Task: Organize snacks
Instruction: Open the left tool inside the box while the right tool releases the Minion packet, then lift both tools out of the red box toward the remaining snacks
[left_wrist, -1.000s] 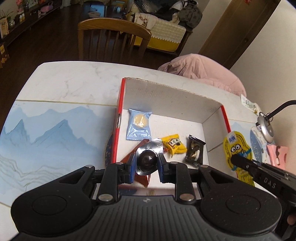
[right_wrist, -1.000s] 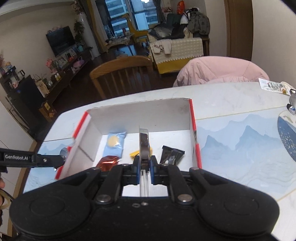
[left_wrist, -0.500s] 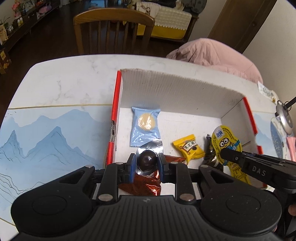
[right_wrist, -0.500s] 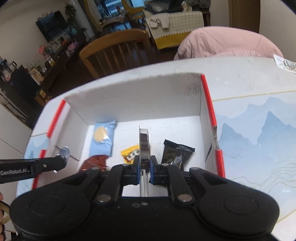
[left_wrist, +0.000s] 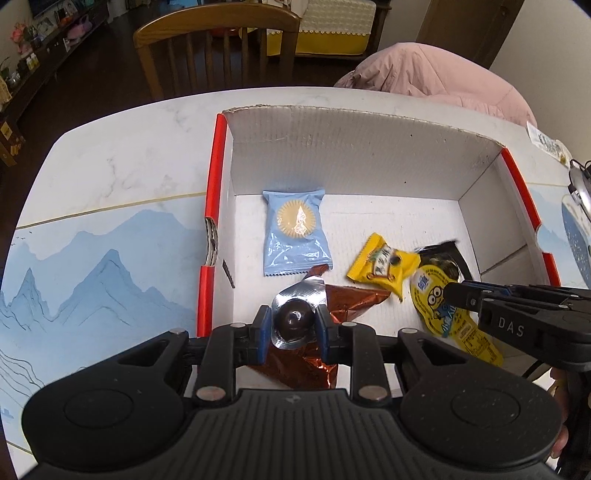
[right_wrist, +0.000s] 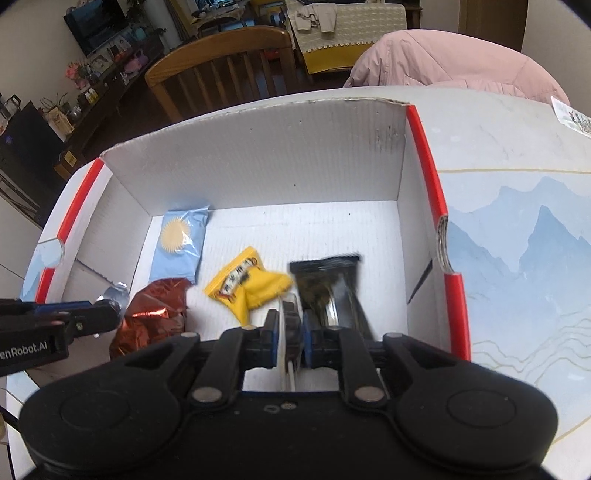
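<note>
A white cardboard box with red edges sits on the table. Inside lie a light blue packet, a yellow packet, a copper foil wrapper and a black packet. My left gripper is shut on a round chocolate in a silver foil cup, over the box's near left. My right gripper is shut on a flat yellow minion jelly pack, seen edge-on in its own view, low over the box's near right.
A blue mountain-print mat covers the marble table on both sides of the box. A wooden chair and a pink cushion stand behind the table. A small packet lies at the far right edge.
Both grippers have moved forward and down into the box with their snacks. The box fills more of both views. The jelly pack now hangs over the black packet.
</note>
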